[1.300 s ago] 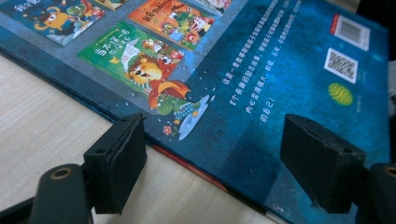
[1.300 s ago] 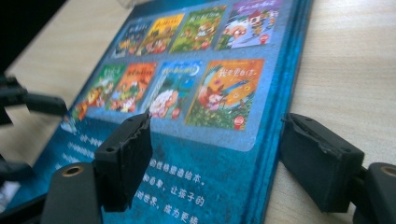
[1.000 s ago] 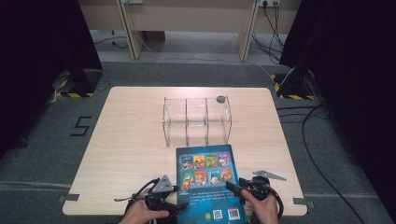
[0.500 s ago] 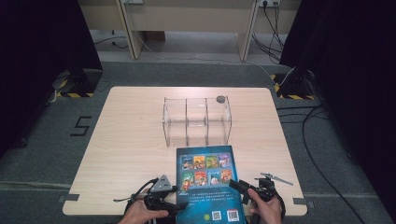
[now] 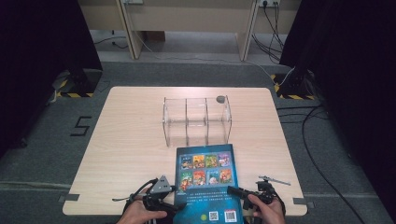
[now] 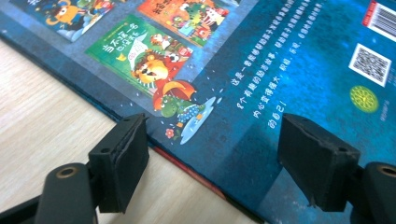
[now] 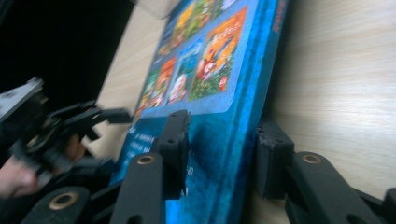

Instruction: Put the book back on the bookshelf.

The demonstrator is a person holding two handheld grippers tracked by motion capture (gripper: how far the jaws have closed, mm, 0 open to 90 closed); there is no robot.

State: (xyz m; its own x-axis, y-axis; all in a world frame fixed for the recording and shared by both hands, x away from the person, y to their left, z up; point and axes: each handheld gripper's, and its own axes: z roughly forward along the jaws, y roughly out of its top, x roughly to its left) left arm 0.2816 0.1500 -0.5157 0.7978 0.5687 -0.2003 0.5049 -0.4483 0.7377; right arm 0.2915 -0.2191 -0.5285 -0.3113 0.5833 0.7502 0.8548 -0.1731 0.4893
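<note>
A: While the right hand-held gripper has rolled sideways, what does it straddle?
B: The book's edge, jaws narrow, unclosed; left hand-held gripper wide; book flat on worktop.

The left claw is held in the left hand with its jaws spread wide, nothing being touched between them. The right claw is gripped by the right hand, its jaws set on either side of a thin blue edge, apparently pressed against both faces.
</note>
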